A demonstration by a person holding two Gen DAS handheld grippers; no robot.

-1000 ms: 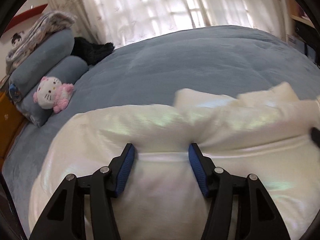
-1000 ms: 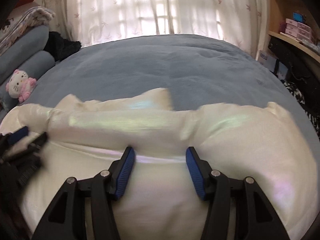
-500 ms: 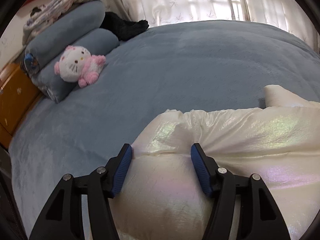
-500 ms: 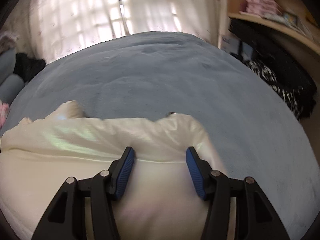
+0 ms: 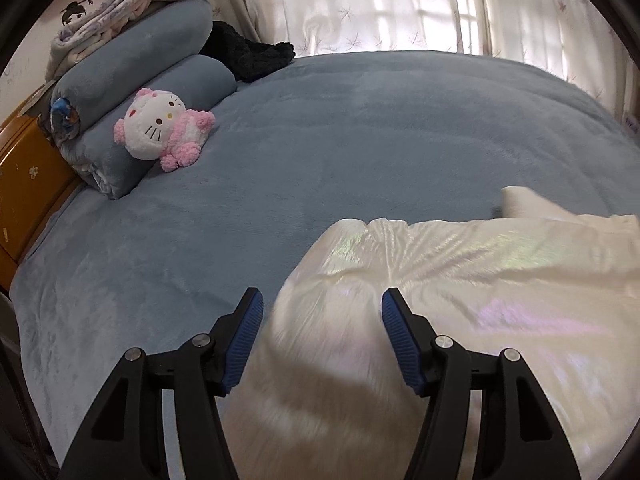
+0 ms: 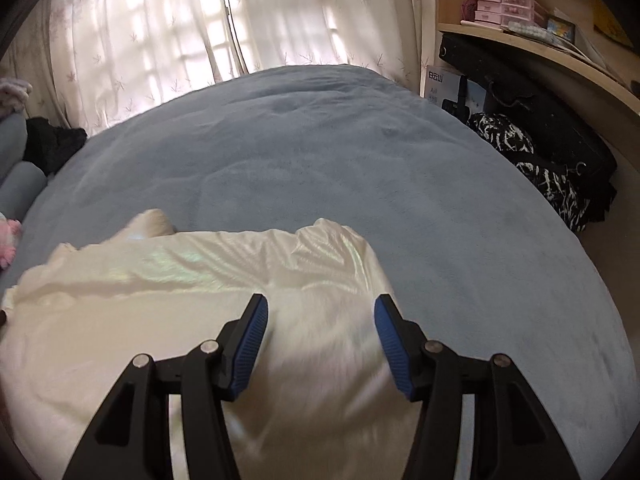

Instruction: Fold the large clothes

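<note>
A: Where is the garment?

B: The cream satin garment [image 5: 460,280] lies spread on the near part of the blue bed [image 5: 360,140], its far edge bunched into a ridge. Each claw is over one end of it: the left claw [image 5: 322,334] at the left end, the right claw [image 6: 320,338] at the right end.

A: Holding it?

B: No. Both stand about half wide, pads clear of the cloth, nothing pinched.

A: What could spoil the fold?

B: The fabric looks slick. I'd judge a shallow pinch would catch only the top layer, so the rest slides out when lifted. Uneven lifting would skew the edge. The plush cat [image 5: 160,128] sits well away, far left, so it's no obstacle.
</note>
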